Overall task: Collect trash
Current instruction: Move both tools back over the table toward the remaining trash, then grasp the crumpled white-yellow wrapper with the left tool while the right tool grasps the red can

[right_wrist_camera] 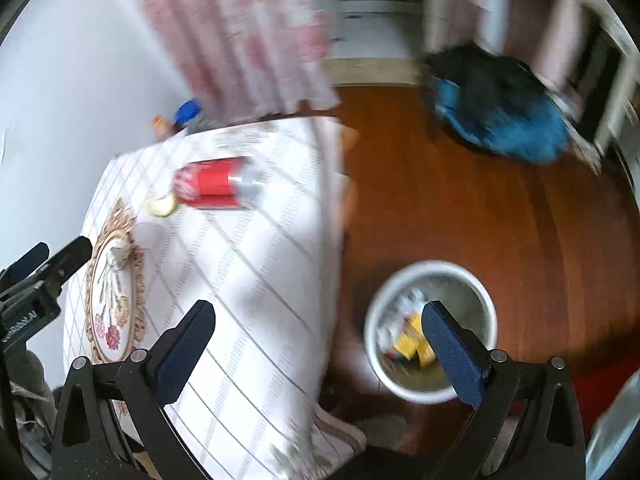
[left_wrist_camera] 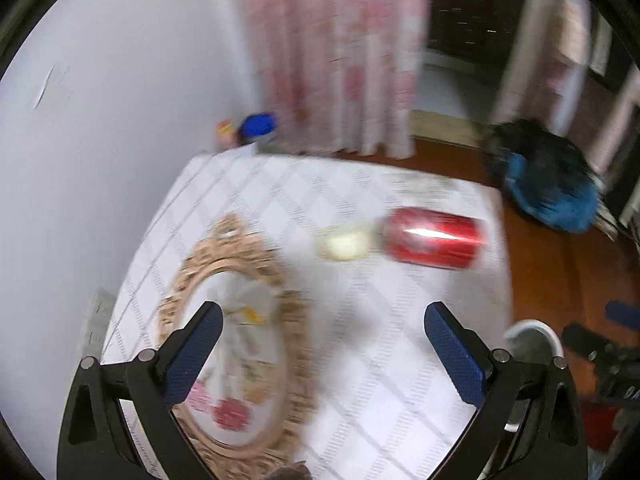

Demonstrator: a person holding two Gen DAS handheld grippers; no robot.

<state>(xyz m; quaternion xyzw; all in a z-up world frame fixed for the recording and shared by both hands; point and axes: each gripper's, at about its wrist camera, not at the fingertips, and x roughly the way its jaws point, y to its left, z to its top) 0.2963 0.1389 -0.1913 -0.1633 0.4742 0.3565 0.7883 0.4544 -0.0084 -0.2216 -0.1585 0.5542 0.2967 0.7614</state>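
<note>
Hovering over the table (left_wrist_camera: pixel 400 360), left gripper (left_wrist_camera: pixel 324 320): jaws spread wide, nothing between the blue pads (left_wrist_camera: pixel 192 360), touching nothing. Below and between the fingers just white checked tablecloth, w/ the oval gold-framed floral piece (left_wrist_camera: pixel 236 344) lying flat under the left finger.

Red soda can (left_wrist_camera: pixel 434 238) on its side on the cloth, well ahead of the left gripper, toward the table's right edge. Small pale yellowish scrap (left_wrist_camera: pixel 344 242) just beside the can's left end; touching or not, can't tell, too blurred. Same pair in the right wrist view: can (right_wrist_camera: pixel 216 184) on its side, scrap (right_wrist_camera: pixel 162 204) at its near-left end.

Right gripper (right_wrist_camera: pixel 318 318) also spread wide & empty, gripping nothing. Held across the table's right edge: left finger over the cloth, right finger over the white round bin (right_wrist_camera: pixel 432 328) on the wood floor (right_wrist_camera: pixel 480 216) beside the table. Yellow wrappers & other bits already in the bin; details blurred.

Left gripper's fingers (right_wrist_camera: pixel 48 260) visible at the left edge of the right wrist view, over the oval frame's (right_wrist_camera: pixel 116 300) left side. Blue-and-black bundle (right_wrist_camera: pixel 504 120) on the floor farther back, near the curtains (right_wrist_camera: pixel 248 32). Blue-capped item (left_wrist_camera: pixel 258 126) behind the table's far-left corner.
</note>
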